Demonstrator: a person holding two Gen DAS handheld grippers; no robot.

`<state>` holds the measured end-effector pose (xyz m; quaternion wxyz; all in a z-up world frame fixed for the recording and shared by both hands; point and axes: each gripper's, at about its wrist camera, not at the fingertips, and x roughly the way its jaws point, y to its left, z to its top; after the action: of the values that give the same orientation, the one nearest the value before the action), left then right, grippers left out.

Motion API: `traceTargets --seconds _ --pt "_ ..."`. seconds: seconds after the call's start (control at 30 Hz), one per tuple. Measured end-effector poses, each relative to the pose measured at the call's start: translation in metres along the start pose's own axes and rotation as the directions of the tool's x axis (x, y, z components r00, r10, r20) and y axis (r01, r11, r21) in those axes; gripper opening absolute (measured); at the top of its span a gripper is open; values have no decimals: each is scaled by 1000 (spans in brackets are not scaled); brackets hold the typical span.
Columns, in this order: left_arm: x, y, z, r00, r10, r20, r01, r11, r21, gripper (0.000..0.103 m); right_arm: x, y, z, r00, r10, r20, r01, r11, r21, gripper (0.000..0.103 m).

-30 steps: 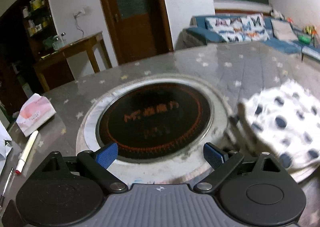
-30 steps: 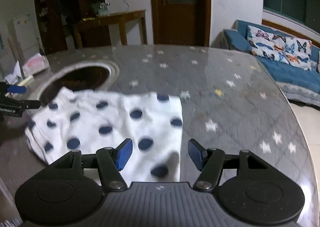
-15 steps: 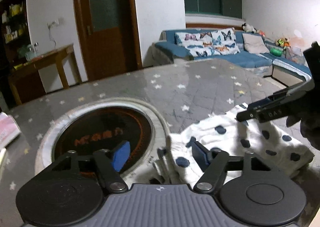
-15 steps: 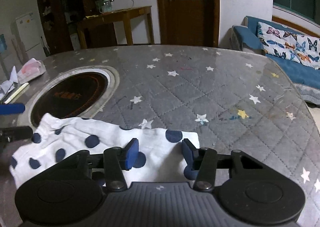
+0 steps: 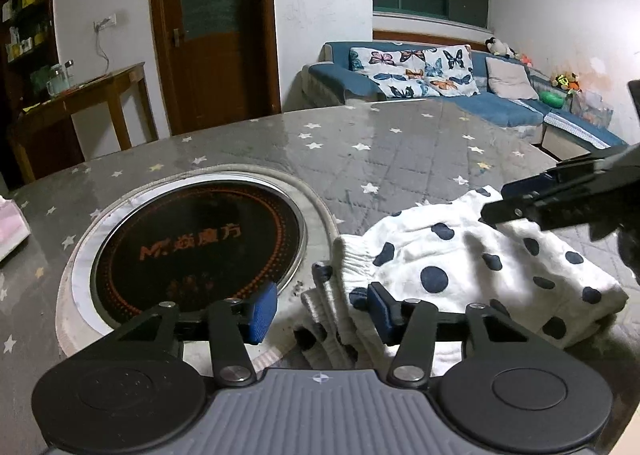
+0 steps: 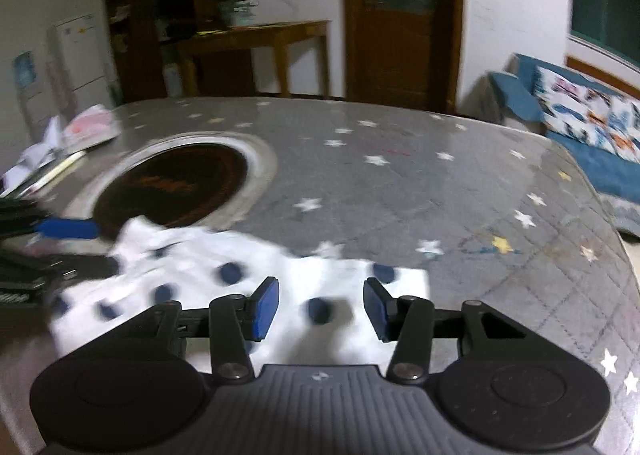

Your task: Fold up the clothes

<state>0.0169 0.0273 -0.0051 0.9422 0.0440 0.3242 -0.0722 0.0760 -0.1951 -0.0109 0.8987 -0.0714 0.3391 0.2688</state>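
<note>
Both tools stand part-open, gripping nothing — the left tool has just been closing. The polka-dot garment lies bunched on the bench beside the cooktop; a shallow pinch at its waistband will slip — spoiling the fold.

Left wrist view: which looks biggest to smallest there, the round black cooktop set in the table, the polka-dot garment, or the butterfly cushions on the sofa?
1. round black cooktop and polka-dot garment: they cover about as much of the picture, so no ranking between them.
2. butterfly cushions: clearly smallest, though they sit far off on the sofa, which shrinks them.
</note>
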Motion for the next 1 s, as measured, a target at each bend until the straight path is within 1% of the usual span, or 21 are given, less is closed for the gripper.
traceTargets --seconds 0.13,0.3,0.43,0.6,0.67,0.77,0.83,0.9,1.0 --pt "-4 -2 -3 1000 -3 -3 3 1000 1 54 -15 27 -10 997 75 4 -74 996 -59 48" --pt "-8 -1 -4 1000 -1 -8 1 1000 -20 55 -25 59 -19 987 161 -4 -161 982 -104 48" --pt "-8 -1 -7 1000 3 -15 -3 1000 -23 56 -27 81 -28 980 197 -11 -196 969 -152 48" --pt "-5 -2 -10 1000 8 -25 -9 1000 -23 57 -14 98 -44 980 196 -45 -201 961 -192 48" --pt "-6 -2 -9 1000 11 -24 -11 1000 -24 57 -13 101 -48 981 189 -42 -194 961 -198 48" --pt "-12 -5 -7 1000 12 -13 -12 1000 -23 59 -24 98 -46 981 193 -21 -194 962 -194 48" --pt "-17 -8 -4 1000 0 3 0 1000 -21 64 -31 96 -45 981 194 -8 -192 963 -190 48" --pt "-19 -14 -4 1000 -11 14 11 1000 -10 67 -39 89 -46 983 183 4 -179 968 -175 48" --pt "-13 -20 -6 1000 -14 -1 14 1000 2 68 -48 78 -50 988 155 14 -151 978 -143 48"
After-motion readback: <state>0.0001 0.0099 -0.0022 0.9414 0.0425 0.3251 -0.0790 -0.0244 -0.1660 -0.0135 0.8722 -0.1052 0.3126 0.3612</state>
